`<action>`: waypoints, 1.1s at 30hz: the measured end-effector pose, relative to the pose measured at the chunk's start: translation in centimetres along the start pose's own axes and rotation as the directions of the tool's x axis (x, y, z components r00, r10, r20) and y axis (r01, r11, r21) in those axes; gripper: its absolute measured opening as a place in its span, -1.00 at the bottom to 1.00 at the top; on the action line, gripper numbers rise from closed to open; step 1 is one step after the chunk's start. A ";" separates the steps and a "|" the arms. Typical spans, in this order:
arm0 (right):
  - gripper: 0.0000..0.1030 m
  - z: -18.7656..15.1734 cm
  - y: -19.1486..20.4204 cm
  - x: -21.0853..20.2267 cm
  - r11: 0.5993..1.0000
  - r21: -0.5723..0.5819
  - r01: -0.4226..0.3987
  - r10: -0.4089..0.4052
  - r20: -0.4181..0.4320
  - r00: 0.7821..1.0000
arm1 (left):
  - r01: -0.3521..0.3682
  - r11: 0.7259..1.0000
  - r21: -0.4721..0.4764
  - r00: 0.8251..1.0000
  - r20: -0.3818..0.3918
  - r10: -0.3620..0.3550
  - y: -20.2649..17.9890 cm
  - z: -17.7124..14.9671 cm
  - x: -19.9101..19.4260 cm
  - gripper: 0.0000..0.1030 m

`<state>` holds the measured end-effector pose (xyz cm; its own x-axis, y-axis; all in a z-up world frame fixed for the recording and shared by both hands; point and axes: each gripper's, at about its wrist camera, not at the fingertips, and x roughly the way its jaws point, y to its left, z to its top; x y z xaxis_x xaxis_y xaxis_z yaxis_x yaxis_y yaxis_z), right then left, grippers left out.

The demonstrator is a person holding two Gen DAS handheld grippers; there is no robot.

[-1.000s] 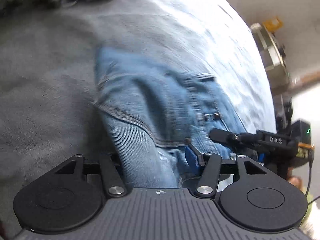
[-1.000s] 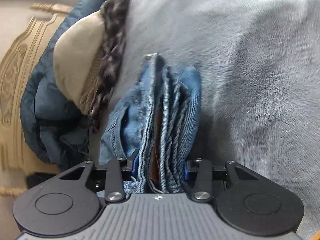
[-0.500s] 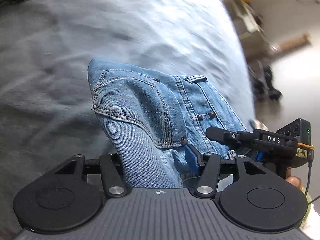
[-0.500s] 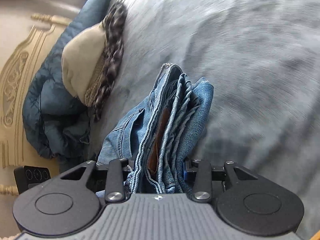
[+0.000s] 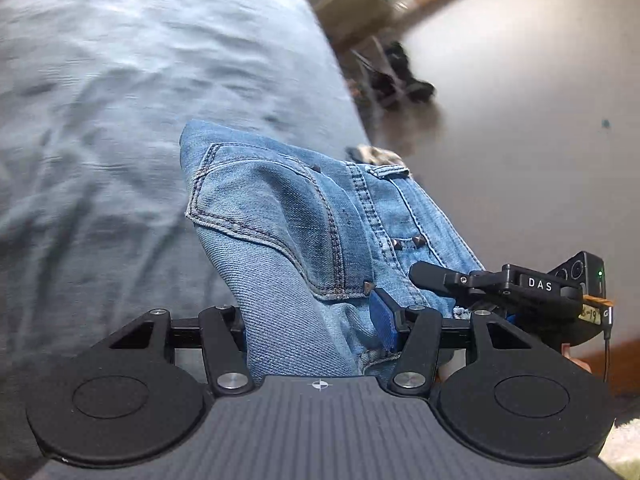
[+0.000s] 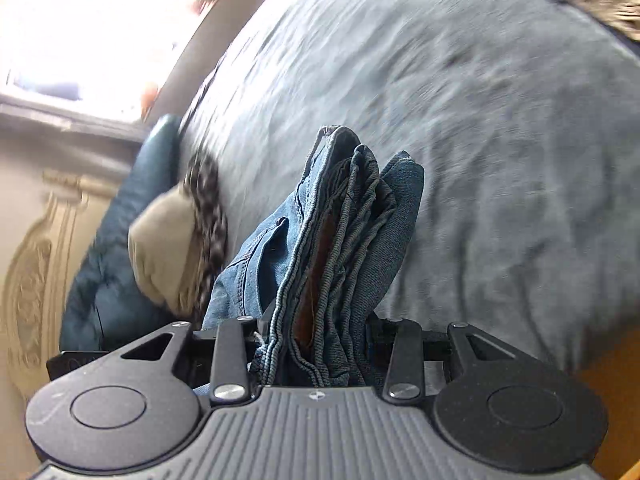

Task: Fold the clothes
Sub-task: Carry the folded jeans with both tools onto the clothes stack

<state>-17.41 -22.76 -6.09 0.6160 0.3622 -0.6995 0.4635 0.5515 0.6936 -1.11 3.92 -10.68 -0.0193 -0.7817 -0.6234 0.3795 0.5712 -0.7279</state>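
grey bedspread; both grippers clamp jeans, jacket pile nearby.

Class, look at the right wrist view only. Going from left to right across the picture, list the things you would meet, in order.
Carved cream headboard → dark blue quilted jacket → tan garment → dark patterned cloth → folded jeans held in the right gripper → grey bedspread.

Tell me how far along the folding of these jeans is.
Mostly done: the jeans are already folded into a thick multi-layer bundle. In hand: the left gripper and right gripper both clamp it above the grey bedspread. Left: setting it down.
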 end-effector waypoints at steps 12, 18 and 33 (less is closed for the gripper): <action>-0.19 5.0 -11.9 -9.4 0.994 0.075 -0.075 0.066 0.106 0.992 | -0.019 0.996 0.088 1.000 -0.007 0.019 -11.6 -1.3 10.0 0.04; -0.19 12.3 -18.8 -14.5 0.995 0.012 -0.100 0.100 0.052 0.994 | -0.045 0.999 0.003 0.998 0.043 0.045 -18.6 -1.9 17.2 0.04; -0.20 21.1 -29.4 -23.6 0.991 0.137 -0.015 0.001 0.101 0.995 | 0.085 0.995 0.054 0.994 -0.076 -0.080 -25.6 1.2 30.4 0.04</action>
<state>-32.14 -63.39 -6.37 0.6778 0.2849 -0.6778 0.5369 0.4381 0.7210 -10.27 -34.78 -10.67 -0.1203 -0.8036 -0.5829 0.4255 0.4888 -0.7616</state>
